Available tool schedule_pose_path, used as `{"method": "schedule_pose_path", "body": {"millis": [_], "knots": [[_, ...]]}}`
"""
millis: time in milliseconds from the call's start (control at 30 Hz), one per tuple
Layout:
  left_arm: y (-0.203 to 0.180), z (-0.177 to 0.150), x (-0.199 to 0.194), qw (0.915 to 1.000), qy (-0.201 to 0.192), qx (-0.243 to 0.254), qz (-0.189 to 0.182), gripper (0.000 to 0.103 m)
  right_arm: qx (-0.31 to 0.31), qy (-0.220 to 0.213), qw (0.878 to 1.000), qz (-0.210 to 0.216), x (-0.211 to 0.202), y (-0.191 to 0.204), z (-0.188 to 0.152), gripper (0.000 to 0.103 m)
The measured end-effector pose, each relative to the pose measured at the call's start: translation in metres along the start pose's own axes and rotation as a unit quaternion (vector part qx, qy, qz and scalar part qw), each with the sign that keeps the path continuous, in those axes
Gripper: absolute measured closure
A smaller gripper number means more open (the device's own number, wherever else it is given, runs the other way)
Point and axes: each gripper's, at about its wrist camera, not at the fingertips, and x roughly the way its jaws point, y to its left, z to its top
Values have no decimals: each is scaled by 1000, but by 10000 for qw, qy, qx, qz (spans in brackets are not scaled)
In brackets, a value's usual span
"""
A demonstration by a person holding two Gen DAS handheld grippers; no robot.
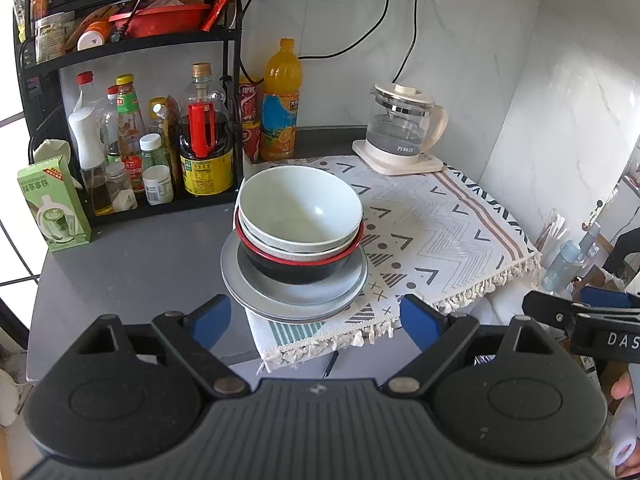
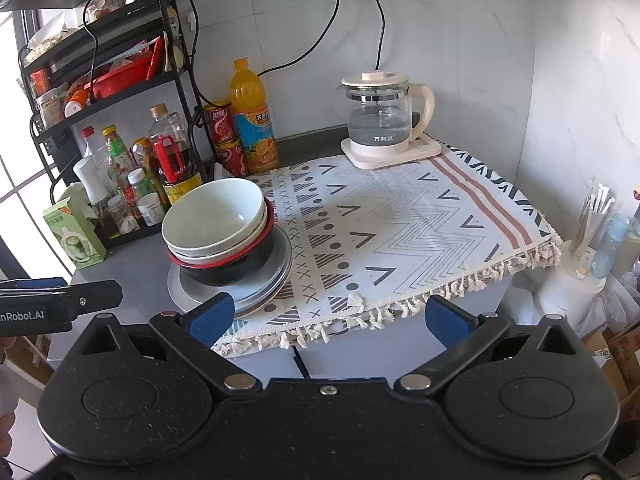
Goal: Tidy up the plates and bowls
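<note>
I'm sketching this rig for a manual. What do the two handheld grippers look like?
Both the left gripper and the right gripper look alike: matte black ribbed bodies with two round discs, silver pivot rivets on angled black linkages, and blue textured finger pads. White lettering marks the sides, partly cut off. No cables or sleeves are visible.

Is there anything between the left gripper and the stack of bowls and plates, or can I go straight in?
Nothing visible blocks it. The left gripper is open and the stack's top bowl sits directly ahead; only the bare plate rim and cloth fringe lie between.
</note>
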Motion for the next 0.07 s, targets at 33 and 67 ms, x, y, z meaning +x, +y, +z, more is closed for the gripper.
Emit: {"method": "schedule_pose_path", "body": {"millis": [33,67], "knots": [[-1,1,0,10000,0,17,-4,13,16,19,10000,5,1,0,1,0],[-1,1,-1,10000,4,34,0,13,42,42,10000,20,2,0,1,0]]}}
